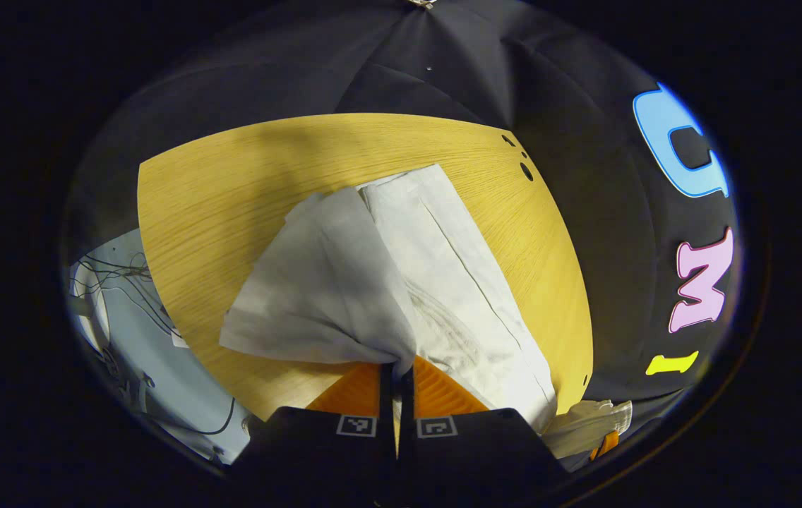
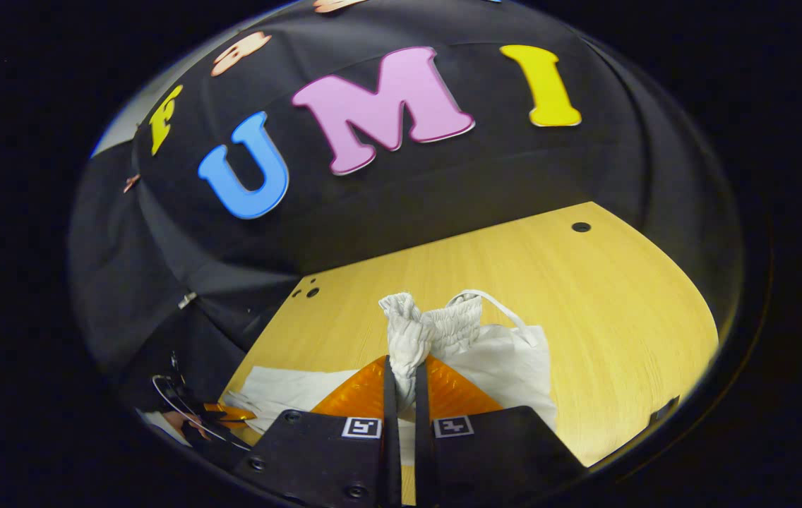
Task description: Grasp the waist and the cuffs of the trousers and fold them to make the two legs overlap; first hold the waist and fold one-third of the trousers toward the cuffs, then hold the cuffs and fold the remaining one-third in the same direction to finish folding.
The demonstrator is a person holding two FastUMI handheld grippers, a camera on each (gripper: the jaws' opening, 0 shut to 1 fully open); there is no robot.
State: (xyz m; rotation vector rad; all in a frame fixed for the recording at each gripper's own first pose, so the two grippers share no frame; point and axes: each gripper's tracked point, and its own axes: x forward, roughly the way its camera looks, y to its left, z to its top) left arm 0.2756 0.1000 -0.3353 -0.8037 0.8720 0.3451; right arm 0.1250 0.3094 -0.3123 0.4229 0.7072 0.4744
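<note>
So both ends are pinched: left hand-held gripper (image 1: 397, 367) clamps the cuff, right hand-held gripper (image 2: 401, 370) the waist of the trousers (image 1: 443, 268), lifted off the counter (image 1: 231, 183) so one leg can swing over the other.

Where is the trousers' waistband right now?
In the right gripper view, the waistband stands bunched at centre, pinched between the right gripper fingers above the table.
</note>
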